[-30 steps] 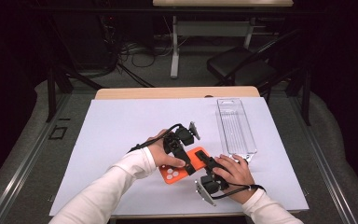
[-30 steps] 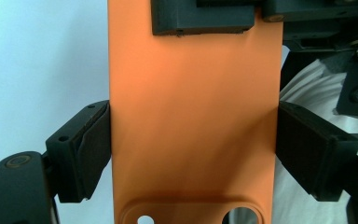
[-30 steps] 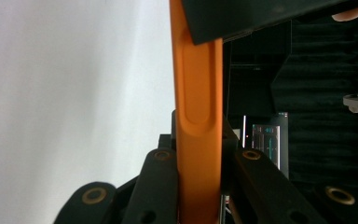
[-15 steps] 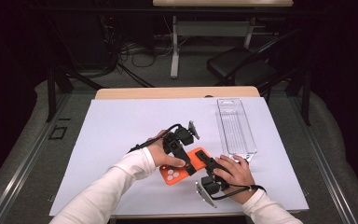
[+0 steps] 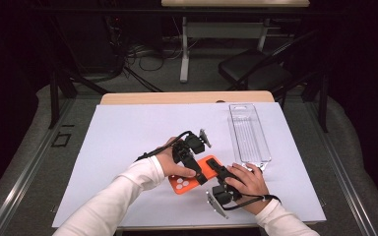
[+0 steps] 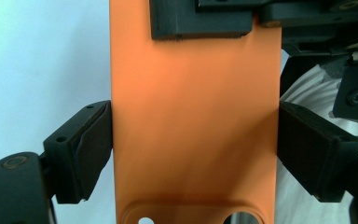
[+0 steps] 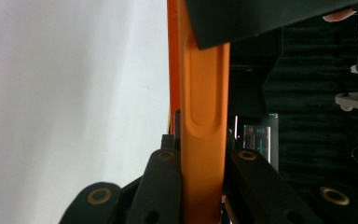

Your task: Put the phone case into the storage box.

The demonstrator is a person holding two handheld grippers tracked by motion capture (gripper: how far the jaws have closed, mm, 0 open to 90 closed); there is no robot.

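An orange phone case lies low over the white mat, held between both hands. My left gripper reaches down over it from the far side. In the left gripper view its pads press on the two long edges of the case, so my left gripper is shut across the case's width. My right gripper comes in from the right. In the right gripper view its jaws clamp the case edge-on, my right gripper shut on its thin end.
A clear plastic tray lies lengthwise on the white mat just right of the hands. The wooden table edge runs along the back. A black chair and cables sit on the floor beyond.
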